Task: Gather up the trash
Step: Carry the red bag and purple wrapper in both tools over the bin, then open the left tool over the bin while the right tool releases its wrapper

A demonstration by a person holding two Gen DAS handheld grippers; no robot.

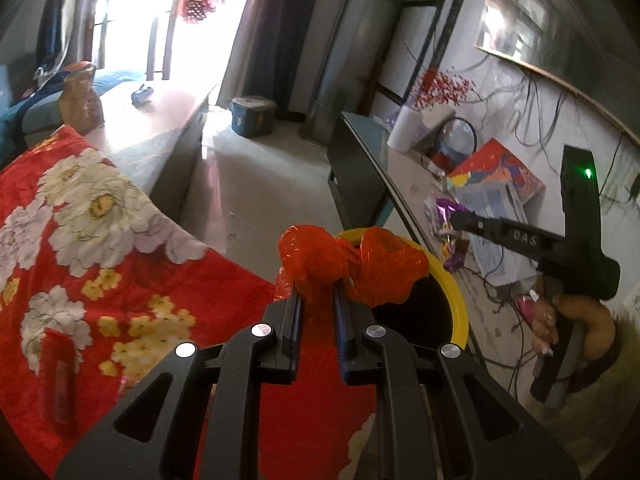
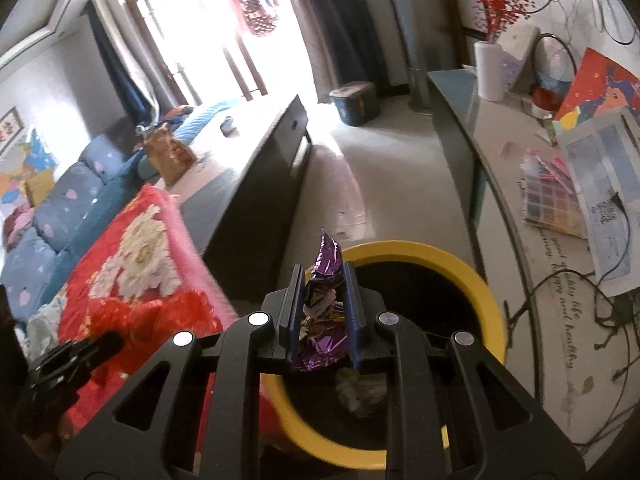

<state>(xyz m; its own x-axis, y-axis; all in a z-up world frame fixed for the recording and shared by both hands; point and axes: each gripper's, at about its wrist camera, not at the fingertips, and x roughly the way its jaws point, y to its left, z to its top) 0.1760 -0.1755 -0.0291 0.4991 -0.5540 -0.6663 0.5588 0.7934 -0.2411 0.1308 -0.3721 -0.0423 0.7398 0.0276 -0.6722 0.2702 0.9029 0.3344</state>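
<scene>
My left gripper (image 1: pixel 318 286) is shut on a crumpled red plastic bag (image 1: pixel 352 266) and holds it at the near rim of a yellow-rimmed trash bin (image 1: pixel 454 288). My right gripper (image 2: pixel 323 276) is shut on a purple foil wrapper (image 2: pixel 326 304) and holds it over the same bin (image 2: pixel 486 300), which has crumpled paper (image 2: pixel 356 390) inside. The right gripper also shows in the left wrist view (image 1: pixel 460 216), over the desk by a purple wrapper (image 1: pixel 444 216). The left gripper shows blurred at the lower left of the right wrist view (image 2: pixel 100 344).
A red floral blanket (image 1: pixel 92 248) covers the bed on the left. A dark bed footboard (image 2: pixel 260 200) borders the floor aisle. A desk (image 2: pixel 512 184) on the right holds papers (image 2: pixel 608 184), cables, a white vase (image 2: pixel 490 72) and a red box. A blue bin (image 2: pixel 354 102) stands far back.
</scene>
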